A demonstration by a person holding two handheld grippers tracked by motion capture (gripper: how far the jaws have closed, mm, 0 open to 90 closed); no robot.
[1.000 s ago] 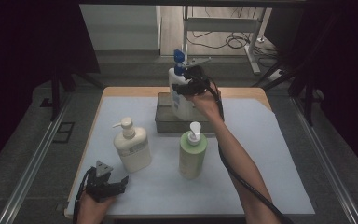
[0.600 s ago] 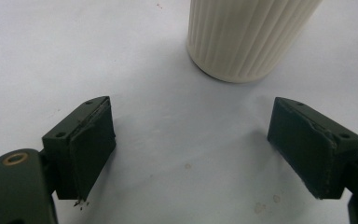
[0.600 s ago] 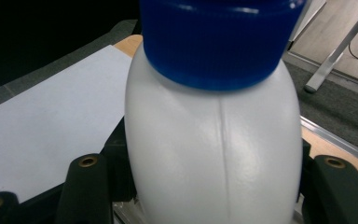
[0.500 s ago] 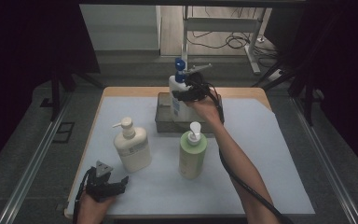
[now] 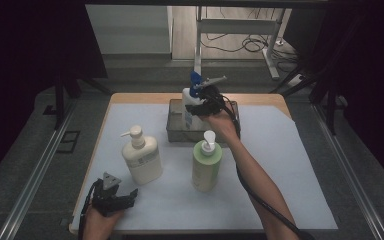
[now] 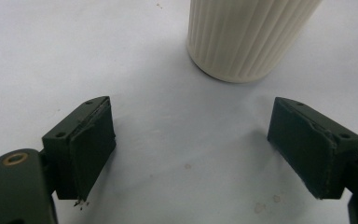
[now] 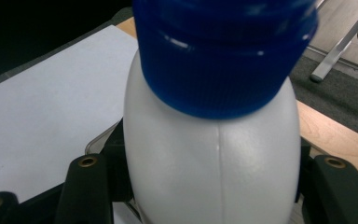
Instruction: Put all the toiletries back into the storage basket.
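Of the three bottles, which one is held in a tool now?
The white bottle with the blue cap, over the grey tray; the right tool grips its body. The cream pump bottle and the green pump bottle stand free on the mat.

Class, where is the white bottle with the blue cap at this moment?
In the high view, the white bottle stands at the far middle of the table, gripped by the right gripper over the grey tray, behind the green pump bottle.

White bottle (image 7: 214, 163): smooth semi-gloss plastic, ribbed blue cap (image 7: 223, 51). Cream bottle (image 6: 247, 37): ribbed matt plastic. Table cover (image 5: 300, 165): matt; wood edge beyond the white bottle.
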